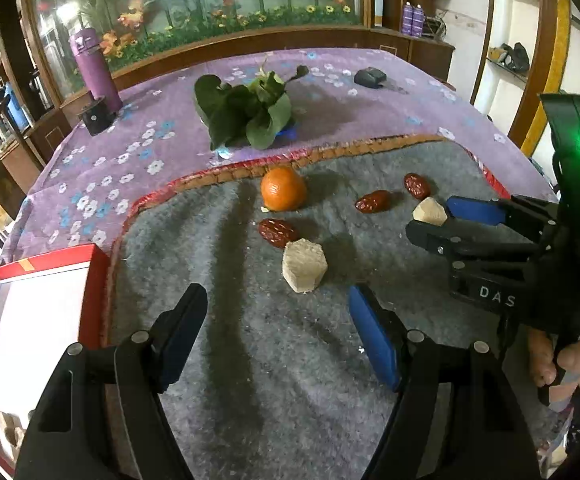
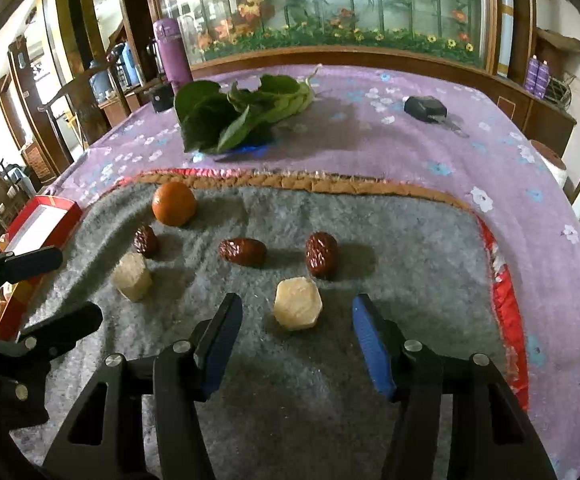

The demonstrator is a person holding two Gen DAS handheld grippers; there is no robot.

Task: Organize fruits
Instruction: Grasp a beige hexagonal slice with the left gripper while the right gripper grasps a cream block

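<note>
On a grey felt mat (image 1: 274, 360) (image 2: 409, 264) lie an orange (image 1: 283, 189) (image 2: 174, 204), three red dates (image 1: 278, 233) (image 1: 372, 201) (image 1: 417, 185) (image 2: 242, 252) and two pale hexagonal blocks (image 1: 303, 266) (image 2: 297, 304). My left gripper (image 1: 278, 300) is open and empty, just in front of the nearer block. My right gripper (image 2: 295, 312) is open, its fingers on either side of the other block (image 1: 429, 211), not touching it. In the left wrist view the right gripper (image 1: 429, 216) comes in from the right.
A red box with a white inside (image 1: 30, 320) (image 2: 42, 220) stands at the mat's left edge. Behind the mat on the purple flowered cloth (image 1: 130, 152) lie leafy greens (image 1: 246, 112) (image 2: 234, 116), a purple flask (image 1: 94, 68), a black key fob (image 2: 425, 109) and a small black object (image 1: 96, 114).
</note>
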